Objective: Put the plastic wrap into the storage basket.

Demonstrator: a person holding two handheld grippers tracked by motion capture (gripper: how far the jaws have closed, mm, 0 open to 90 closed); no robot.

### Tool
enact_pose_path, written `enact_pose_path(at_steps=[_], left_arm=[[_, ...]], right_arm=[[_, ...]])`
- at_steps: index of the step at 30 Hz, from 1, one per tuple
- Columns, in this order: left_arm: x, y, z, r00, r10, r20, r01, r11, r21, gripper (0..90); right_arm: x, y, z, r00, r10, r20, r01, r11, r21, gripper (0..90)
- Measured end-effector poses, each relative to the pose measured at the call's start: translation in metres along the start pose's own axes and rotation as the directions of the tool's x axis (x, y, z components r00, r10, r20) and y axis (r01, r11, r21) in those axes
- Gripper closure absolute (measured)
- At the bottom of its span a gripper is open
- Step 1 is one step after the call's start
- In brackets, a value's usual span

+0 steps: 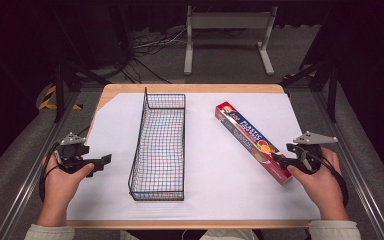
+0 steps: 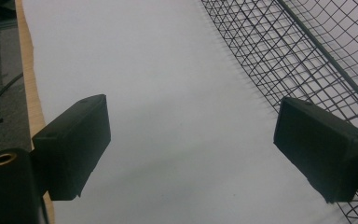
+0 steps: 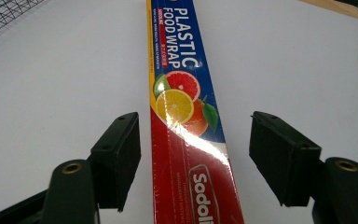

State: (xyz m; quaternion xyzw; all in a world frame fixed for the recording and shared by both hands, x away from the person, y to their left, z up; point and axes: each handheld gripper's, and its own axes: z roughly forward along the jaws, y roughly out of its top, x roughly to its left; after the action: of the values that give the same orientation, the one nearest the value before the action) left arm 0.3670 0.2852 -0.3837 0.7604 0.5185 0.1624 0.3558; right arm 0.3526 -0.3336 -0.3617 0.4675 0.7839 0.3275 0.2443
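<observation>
A wooden table (image 1: 195,88) carries everything, its top almost wholly covered by a white sheet (image 1: 220,165), with bare wood showing along the 12 o'clock edge and at the 10 o'clock corner. On the sheet, left of centre, stands a long black wire basket (image 1: 159,145), running from 12 toward 6 o'clock. Toward 3 o'clock lies a plastic food wrap box (image 1: 252,141), flat, slanting from 1 down to 4 o'clock, well apart from the basket.

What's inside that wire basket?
Nothing is inside the wire basket; through its mesh only the white sheet shows. The plastic food wrap box lies outside it.
</observation>
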Motion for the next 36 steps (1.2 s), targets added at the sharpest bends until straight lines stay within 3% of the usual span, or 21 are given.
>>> enact_pose_path(at_steps=[10, 21, 26, 36], left_arm=[[0.002, 0.001, -0.003, 1.0000, -0.004, -0.004, 0.004, 0.9999, -0.010, 12.2], [0.005, 0.002, -0.002, 0.9999, -0.016, -0.005, 0.016, 0.9997, -0.020, 12.0], [0.005, 0.001, -0.003, 0.9998, -0.019, -0.006, 0.018, 0.9997, -0.017, 11.9], [0.008, 0.000, -0.004, 0.9997, -0.016, -0.017, 0.015, 0.9993, -0.035, 10.2]], right_arm=[[-0.006, 0.023, 0.005, 1.0000, -0.002, 0.002, 0.002, 0.999, 0.045, 30.4], [-0.009, 0.052, 0.036, 1.0000, 0.002, -0.009, -0.001, 0.992, 0.124, 23.1], [-0.010, 0.056, 0.049, 0.9998, 0.016, -0.009, -0.015, 0.987, 0.157, 21.2], [-0.005, 0.054, 0.080, 0.9998, -0.001, -0.021, 0.007, 0.969, 0.245, 16.7]])
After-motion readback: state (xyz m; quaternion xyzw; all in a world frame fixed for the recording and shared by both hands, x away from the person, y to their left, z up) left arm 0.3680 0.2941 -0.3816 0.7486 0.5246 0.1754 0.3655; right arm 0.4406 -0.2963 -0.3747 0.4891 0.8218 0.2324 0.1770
